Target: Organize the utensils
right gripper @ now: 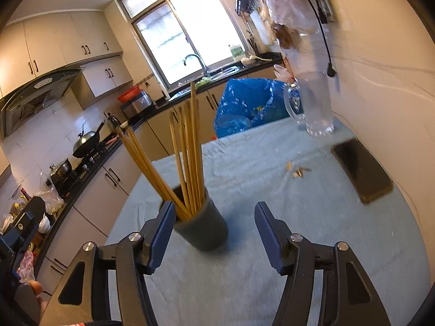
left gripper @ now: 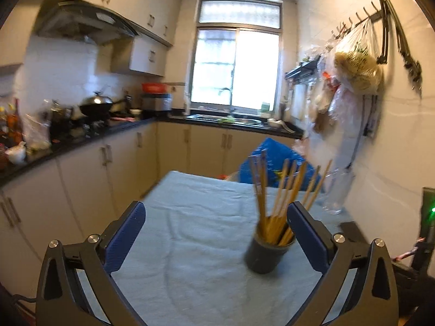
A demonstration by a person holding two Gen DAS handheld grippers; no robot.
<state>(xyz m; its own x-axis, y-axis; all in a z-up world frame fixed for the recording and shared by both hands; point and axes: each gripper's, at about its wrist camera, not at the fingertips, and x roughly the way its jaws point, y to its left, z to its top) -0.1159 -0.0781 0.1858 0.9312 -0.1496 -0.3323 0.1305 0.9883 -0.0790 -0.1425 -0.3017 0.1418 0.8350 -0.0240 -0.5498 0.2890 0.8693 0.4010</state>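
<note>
Chopsticks (left gripper: 282, 190) stood bunched in a dark cup (left gripper: 267, 255) on the cloth-covered table (left gripper: 190, 217) in the left wrist view, their tips fanning upward. The left gripper (left gripper: 216, 209) had its jaws spread wide with nothing between the pads; the cup sat just inside the right-hand finger (left gripper: 307, 233), whether touching could not be told. A blue bag (left gripper: 269, 160) lay beyond the table's far edge, and a clear jug (left gripper: 337, 190) stood at the right by the wall. A wok (left gripper: 96, 106) rested on the counter at the left.

From the right wrist view, the chopsticks (right gripper: 187, 157) leaned in the cup (right gripper: 209, 228), which stood on the table (right gripper: 299, 244) close against the left-hand finger (right gripper: 163, 231). The right gripper (right gripper: 214, 209) was parted, gripping nothing, the cup partly between its fingers. A dark phone (right gripper: 361, 171) lay flat at the right, a few small scraps (right gripper: 297, 169) beside it, and the jug (right gripper: 312, 103) stood farther back.
</note>
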